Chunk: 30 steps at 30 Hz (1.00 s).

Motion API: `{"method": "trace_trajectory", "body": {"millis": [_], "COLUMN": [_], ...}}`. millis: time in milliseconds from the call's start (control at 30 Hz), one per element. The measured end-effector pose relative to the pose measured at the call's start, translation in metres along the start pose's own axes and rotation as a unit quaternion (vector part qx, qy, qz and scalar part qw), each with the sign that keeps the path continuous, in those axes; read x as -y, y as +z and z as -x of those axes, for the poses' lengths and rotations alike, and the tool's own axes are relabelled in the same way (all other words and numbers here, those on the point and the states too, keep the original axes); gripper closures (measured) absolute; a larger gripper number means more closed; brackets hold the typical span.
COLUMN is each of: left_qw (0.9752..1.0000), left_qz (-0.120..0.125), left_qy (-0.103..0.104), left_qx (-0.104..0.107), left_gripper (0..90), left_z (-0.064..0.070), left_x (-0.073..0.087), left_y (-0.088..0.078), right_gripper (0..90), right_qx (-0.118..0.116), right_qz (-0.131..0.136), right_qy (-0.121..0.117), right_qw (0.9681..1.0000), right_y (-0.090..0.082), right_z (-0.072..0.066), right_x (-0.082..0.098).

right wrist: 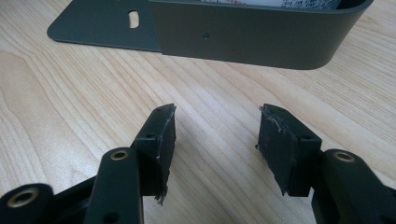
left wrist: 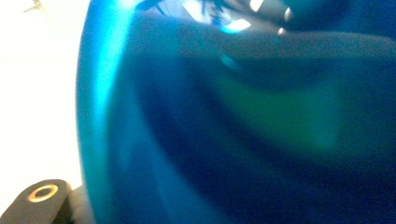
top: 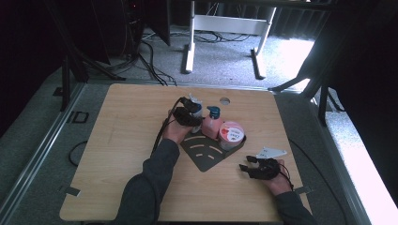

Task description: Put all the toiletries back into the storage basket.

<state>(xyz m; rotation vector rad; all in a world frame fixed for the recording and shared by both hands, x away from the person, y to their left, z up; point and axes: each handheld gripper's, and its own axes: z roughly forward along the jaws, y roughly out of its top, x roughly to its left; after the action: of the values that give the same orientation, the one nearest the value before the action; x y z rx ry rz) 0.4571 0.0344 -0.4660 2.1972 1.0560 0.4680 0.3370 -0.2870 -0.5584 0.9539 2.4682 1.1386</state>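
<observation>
Two grippers logged: left gripper (top: 191, 112) clamped on blue bottle (left wrist: 243, 140) at rack (top: 206, 157) back edge; right gripper (right wrist: 215, 135) spread, idle. Risk: tipping neighbouring pink dispenser (top: 211, 125) on lift.

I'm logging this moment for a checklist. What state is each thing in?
left gripper: closed around a blue bottle, at the rack's back corner
right gripper: open, nothing between its fingers, over bare table
pink pump bottle: upright in the rack
round tub: in the rack, lid on
</observation>
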Motion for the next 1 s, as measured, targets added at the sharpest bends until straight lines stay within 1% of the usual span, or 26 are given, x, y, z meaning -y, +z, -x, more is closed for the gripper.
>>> {"method": "trace_trajectory", "body": {"millis": [400,467,633,767,1000], "left_qw": [0.9999,0.9998,0.9998,0.9996,0.9994], "left_qz": [0.011,0.015,0.017,0.024,0.026], "left_qy": [-0.005,-0.010,-0.010,-0.015,-0.022], "left_qx": [0.000,0.000,-0.001,-0.001,0.001], "left_gripper": [55.0,55.0,55.0,55.0,55.0], "left_z": [0.000,0.000,-0.001,-0.001,-0.002], "left_x": [-0.003,-0.003,-0.002,-0.002,-0.002], "left_y": [0.007,0.009,0.011,0.012,0.015], "right_gripper": [46.0,46.0,46.0,46.0,46.0], "right_qx": [0.000,0.000,0.000,0.001,0.002], "right_qz": [0.000,0.000,0.000,0.000,0.000], "right_qy": [0.000,0.000,0.000,0.000,-0.002], "right_qw": [1.0000,1.0000,1.0000,1.0000,1.0000], "right_y": [0.000,0.000,0.000,0.000,-0.001], "right_z": [0.000,0.000,0.000,0.000,0.000], "right_x": [0.000,0.000,0.000,0.000,0.001]}}
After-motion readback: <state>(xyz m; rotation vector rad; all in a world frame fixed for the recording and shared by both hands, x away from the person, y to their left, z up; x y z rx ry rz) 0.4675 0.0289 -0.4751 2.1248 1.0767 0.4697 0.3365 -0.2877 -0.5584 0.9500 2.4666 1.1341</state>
